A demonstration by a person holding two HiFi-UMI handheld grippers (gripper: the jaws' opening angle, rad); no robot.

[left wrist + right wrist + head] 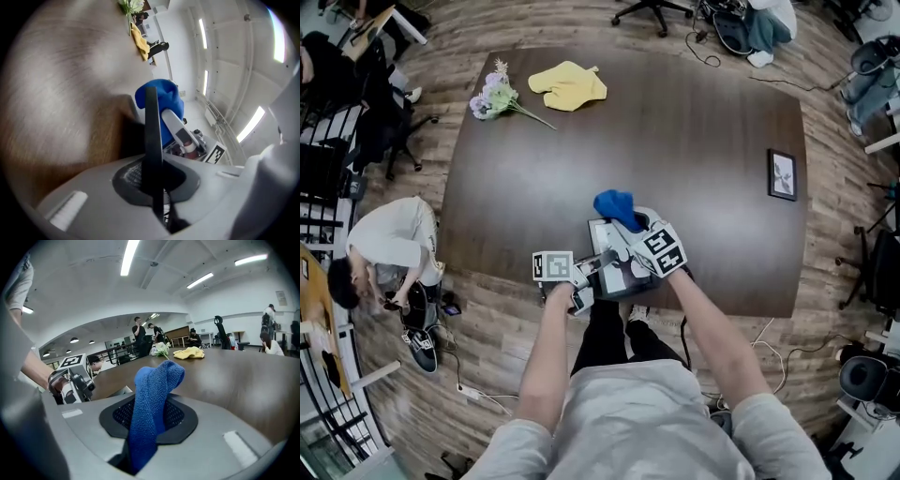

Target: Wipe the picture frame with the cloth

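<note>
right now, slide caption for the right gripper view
Right gripper clamps a blue cloth upright at a brown table, yellow cloth and flowers beyond.

Picture frame (600, 232) largely behind left tongs (598, 267) and right tongs (630, 234); tabletop (61, 93) a blur in left gripper view

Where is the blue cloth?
The blue cloth is pinched in the right hand-held gripper, low centre in the head view, near the front edge of the table, beside the left hand-held gripper.
</note>
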